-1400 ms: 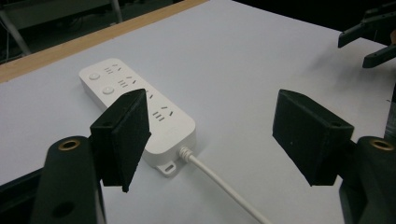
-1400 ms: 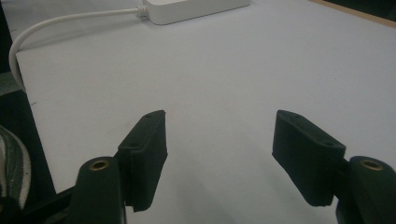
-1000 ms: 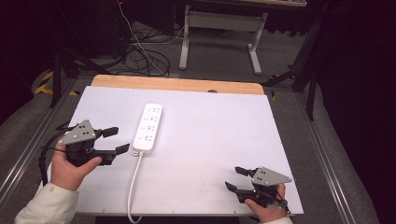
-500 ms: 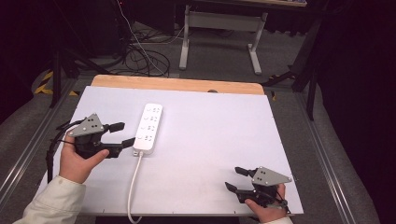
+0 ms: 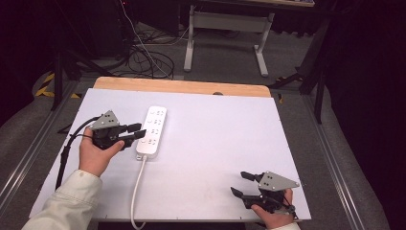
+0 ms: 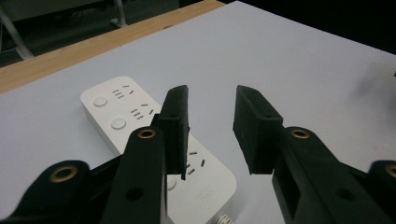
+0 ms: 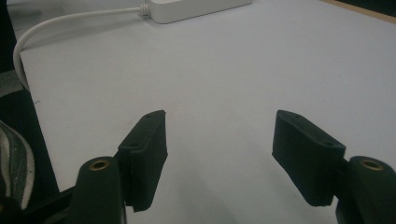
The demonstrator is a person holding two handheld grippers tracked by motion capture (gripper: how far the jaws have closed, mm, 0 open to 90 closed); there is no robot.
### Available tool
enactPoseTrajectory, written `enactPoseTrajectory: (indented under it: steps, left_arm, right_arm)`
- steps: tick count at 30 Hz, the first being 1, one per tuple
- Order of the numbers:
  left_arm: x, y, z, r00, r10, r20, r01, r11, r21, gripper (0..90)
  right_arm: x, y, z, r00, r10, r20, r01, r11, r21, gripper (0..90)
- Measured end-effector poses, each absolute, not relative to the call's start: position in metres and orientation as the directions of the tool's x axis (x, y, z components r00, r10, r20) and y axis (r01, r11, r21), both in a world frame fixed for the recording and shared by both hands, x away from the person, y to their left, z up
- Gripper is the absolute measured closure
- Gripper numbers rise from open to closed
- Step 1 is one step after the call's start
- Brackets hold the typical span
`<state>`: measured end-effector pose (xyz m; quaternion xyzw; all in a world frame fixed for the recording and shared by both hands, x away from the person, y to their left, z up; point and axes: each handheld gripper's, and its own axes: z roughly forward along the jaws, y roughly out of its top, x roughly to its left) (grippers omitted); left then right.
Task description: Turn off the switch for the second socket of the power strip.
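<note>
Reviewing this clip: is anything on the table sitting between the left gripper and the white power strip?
Nothing visible does. The left gripper is open, its jaw tips right at the near-left edge of the power strip, with just bare white table around. The strip's cord trails toward the person, off that path.

Left gripper [image 5: 138, 131], fingers parted, just beside power strip [image 5: 152, 132]; right gripper [image 5: 243, 183] well apart.
</note>
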<state>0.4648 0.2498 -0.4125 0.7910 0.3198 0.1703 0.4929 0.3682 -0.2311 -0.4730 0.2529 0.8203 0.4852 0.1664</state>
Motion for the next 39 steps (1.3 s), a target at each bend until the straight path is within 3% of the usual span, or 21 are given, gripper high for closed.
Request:
enactPoseTrajectory:
  steps: [7,11,39]
  left_arm:
    - [0.477,0.245,-0.423,0.718,0.694,-0.045,0.359,-0.315,0.879,78.6]
    - [0.485,0.244,-0.430,0.688,0.722,-0.072,0.398,-0.292,0.870,89.8]
    - [0.516,0.241,-0.454,0.616,0.788,-0.007,0.440,-0.337,0.832,89.9]
  right_arm:
    - [0.369,-0.231,-0.473,-0.820,0.572,-0.027,0.252,0.403,0.880,36.0]
    - [0.368,-0.231,-0.473,-0.821,0.571,-0.027,0.251,0.403,0.880,36.0]
    - [0.370,-0.231,-0.475,-0.826,0.564,-0.022,0.254,0.406,0.878,36.0]
